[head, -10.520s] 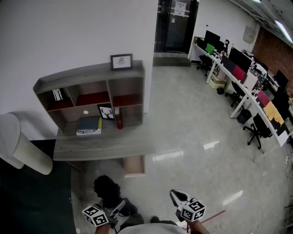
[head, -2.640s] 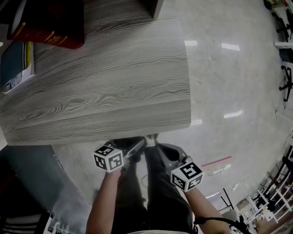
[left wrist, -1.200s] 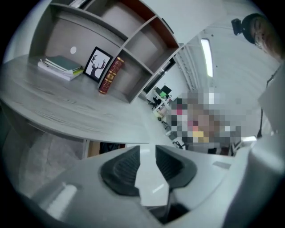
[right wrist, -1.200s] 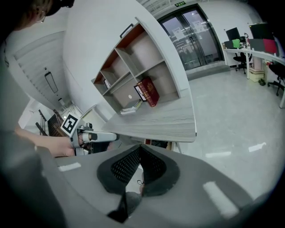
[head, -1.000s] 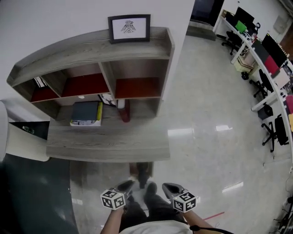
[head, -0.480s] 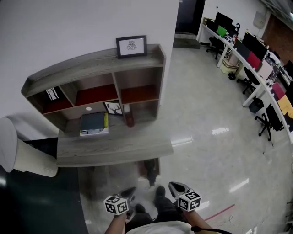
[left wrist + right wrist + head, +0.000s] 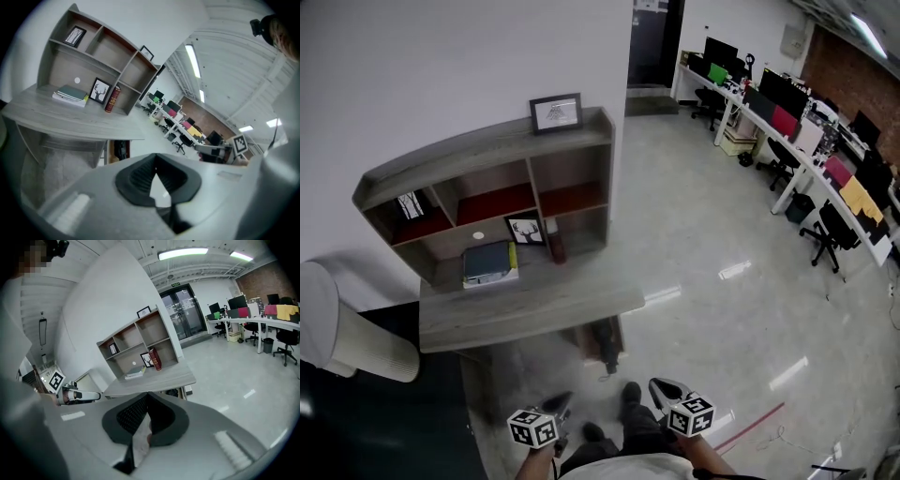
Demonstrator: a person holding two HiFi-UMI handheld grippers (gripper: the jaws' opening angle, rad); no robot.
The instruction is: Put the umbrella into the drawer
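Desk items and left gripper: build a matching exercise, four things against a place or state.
Things:
1. deer picture
2. red book
3. stack of books
4. left gripper

Places or states:
A. lies flat on the desk
B. jaws shut, nothing between them
C. stands between the stack and the upright book
D. stands upright, rightmost of the three on the desk in the head view

Pairs: 1-C, 2-D, 3-A, 4-B

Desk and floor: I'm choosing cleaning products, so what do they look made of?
The desk looks like matte grey wood-grain board, probably laminate or veneer: streaky grain lines run along its top. The floor looks like pale polished stone or tile, which one is unclear: it is glossy and mirrors the ceiling lights.
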